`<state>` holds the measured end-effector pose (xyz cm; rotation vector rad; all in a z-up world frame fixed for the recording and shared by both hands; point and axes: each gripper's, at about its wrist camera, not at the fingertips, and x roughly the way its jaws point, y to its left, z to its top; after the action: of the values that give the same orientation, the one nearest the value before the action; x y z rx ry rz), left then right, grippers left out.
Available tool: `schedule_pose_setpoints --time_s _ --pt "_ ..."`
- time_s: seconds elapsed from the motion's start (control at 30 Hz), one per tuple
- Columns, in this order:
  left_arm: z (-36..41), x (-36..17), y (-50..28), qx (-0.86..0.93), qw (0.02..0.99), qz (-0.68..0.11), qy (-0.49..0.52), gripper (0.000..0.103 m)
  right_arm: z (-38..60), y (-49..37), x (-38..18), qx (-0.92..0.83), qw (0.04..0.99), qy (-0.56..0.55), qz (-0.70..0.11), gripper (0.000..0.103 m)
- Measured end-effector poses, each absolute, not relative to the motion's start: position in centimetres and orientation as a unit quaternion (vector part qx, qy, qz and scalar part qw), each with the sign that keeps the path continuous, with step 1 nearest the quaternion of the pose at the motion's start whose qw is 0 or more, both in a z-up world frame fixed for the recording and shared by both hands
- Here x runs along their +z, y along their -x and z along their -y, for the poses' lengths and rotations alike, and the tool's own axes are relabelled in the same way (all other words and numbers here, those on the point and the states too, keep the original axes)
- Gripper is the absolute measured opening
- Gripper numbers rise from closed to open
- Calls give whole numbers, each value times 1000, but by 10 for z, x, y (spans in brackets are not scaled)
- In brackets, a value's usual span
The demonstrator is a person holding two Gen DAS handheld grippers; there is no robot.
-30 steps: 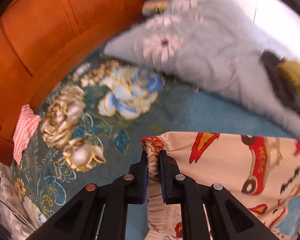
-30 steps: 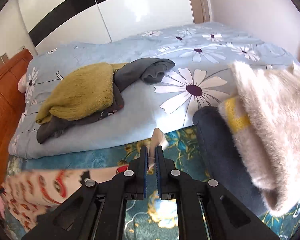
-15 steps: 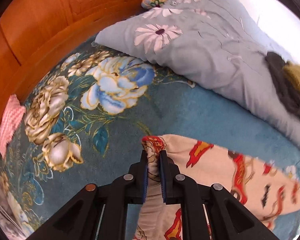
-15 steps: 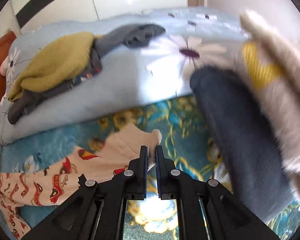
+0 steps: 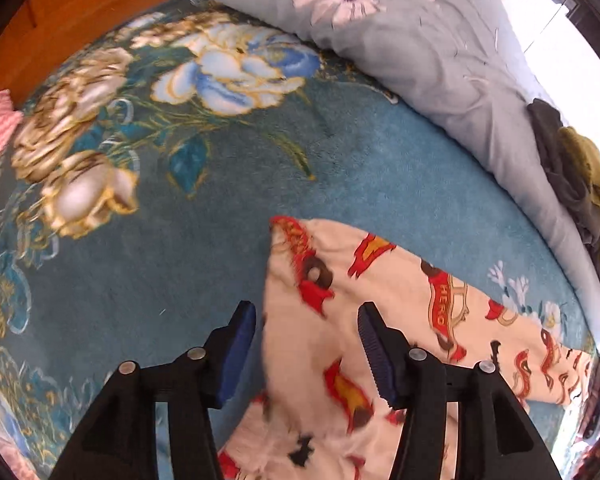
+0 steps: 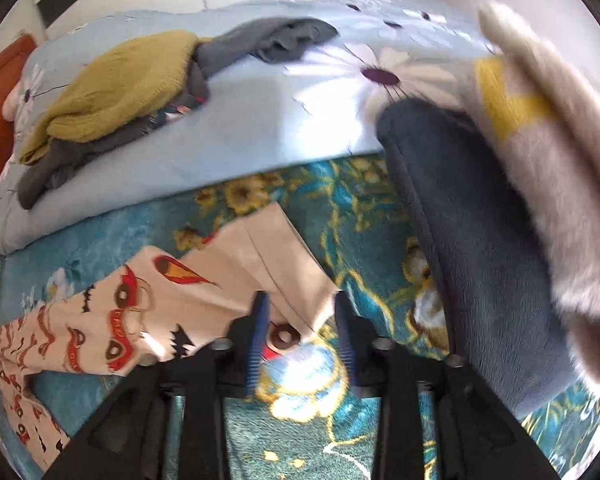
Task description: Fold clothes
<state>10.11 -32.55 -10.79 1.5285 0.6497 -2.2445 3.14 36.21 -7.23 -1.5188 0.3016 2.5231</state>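
Quilt point(image 5: 440, 60) ahead (navy blanket point(image 6: 468, 216) right)

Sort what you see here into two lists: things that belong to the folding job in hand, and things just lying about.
Job in hand:
car-print garment
left gripper, open
right gripper, open

Lying about:
daisy quilt
olive sweater
grey clothes
navy blanket
floral bedspread

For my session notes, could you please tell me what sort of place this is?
Most likely a bedroom: a daisy-print duvet lies on a teal floral bedspread beside a wooden headboard, with clothes piled on the duvet.
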Motion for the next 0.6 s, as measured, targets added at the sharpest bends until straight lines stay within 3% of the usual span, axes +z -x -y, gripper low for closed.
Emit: schedule_pose_setpoints --time_s 0.2,0.47,0.5,0.57,0.6 --pt "314 -94 -160 -805 191 -279 -487 58 -358 21 -92 832 68 544 -88 49" --pt "301 -100 -242 -794 212 -290 -490 58 -359 48 -121 806 95 576 -92 52" --pt "301 -103 -253 -789 214 -304 -489 58 -355 48 -121 806 93 578 -82 50" --pt "300 -107 -272 -778 222 -328 -487 58 -348 47 -119 807 82 582 -65 22" --pt "299 -109 -281 -774 227 -337 -485 58 -343 46 -118 806 77 584 -55 15"
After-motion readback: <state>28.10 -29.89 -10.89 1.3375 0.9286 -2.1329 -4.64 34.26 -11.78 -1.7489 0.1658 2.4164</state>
